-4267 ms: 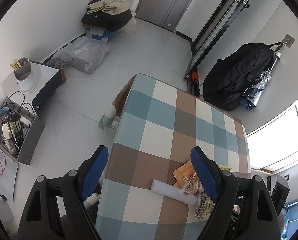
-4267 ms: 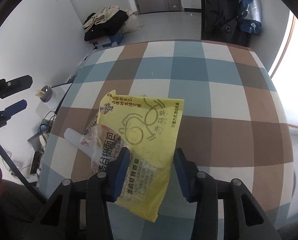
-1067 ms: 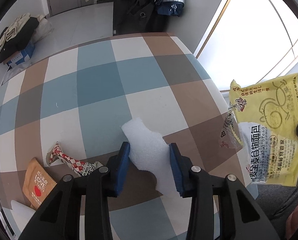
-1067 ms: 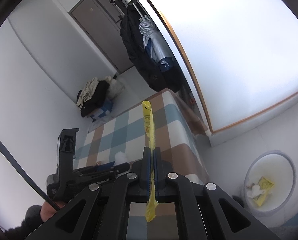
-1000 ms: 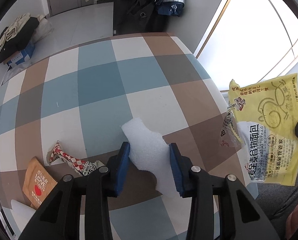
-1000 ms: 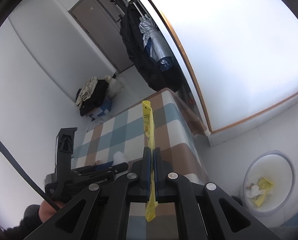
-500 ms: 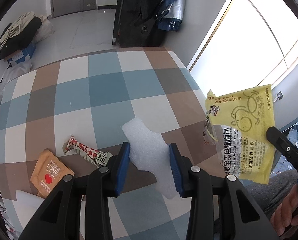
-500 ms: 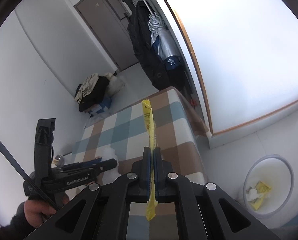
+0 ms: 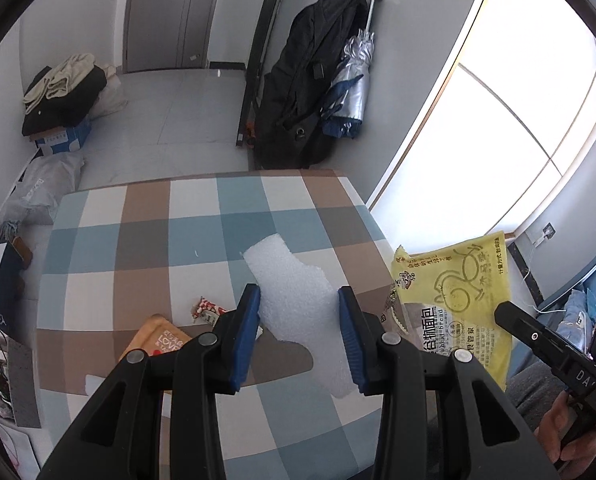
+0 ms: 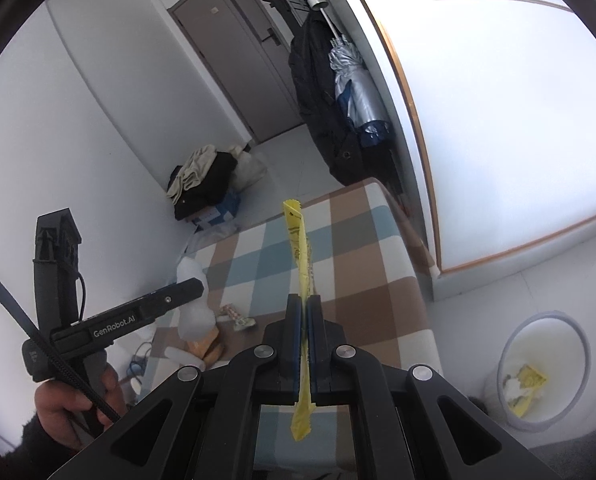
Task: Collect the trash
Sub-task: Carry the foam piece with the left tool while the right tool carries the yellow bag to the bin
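Left hand-held gripper [image 9: 298, 316] clamps the white foam piece [image 9: 294, 288] at frame centre above the checked surface [image 9: 146, 240]; right hand-held gripper [image 10: 307, 312] is pinched tight on the yellow wrapper [image 10: 298, 240], bin [image 10: 510, 412] lower right

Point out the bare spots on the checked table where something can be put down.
The table is bare across its far half, toward the door, and along the window-side edge. The near corner is crowded: a checked wrapper and an orange packet lie close together there, left of the held foam.

foam piece [image 9: 294, 300] and left tool [image 9: 298, 312] higher above the table [image 9: 146, 216]
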{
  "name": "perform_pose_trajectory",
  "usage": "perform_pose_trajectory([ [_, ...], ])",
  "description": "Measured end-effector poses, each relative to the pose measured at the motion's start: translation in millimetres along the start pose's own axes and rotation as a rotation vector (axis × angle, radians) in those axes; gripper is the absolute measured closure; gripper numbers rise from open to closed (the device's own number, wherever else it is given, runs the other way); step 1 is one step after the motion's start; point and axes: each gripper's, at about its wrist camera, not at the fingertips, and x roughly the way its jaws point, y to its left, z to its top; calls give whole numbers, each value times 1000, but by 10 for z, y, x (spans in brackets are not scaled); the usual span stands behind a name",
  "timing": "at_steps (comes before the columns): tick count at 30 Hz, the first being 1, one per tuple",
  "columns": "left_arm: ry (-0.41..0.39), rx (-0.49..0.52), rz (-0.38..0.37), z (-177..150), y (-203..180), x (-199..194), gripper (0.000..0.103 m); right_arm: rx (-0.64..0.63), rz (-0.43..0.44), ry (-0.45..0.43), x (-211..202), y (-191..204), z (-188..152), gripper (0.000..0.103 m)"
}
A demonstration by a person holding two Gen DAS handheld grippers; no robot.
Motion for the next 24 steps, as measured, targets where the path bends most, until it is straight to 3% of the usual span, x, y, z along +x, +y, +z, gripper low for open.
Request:
perform_pose_trajectory([
  [10,-70,15,-8,80,-105,-374,69,-95,15,-89,-495,503,137,101],
  [14,-69,43,-30,101,-286,-397,69,-151,-55,-146,-741,622,229,101],
  [19,-54,62,-79,105,-587,-367,69,-163,-105,-197,-1014,538,336,101],
  [24,-20,90,-159,122,-998,-227,69,-116,-150,-232,-1259,196,404,101],
])
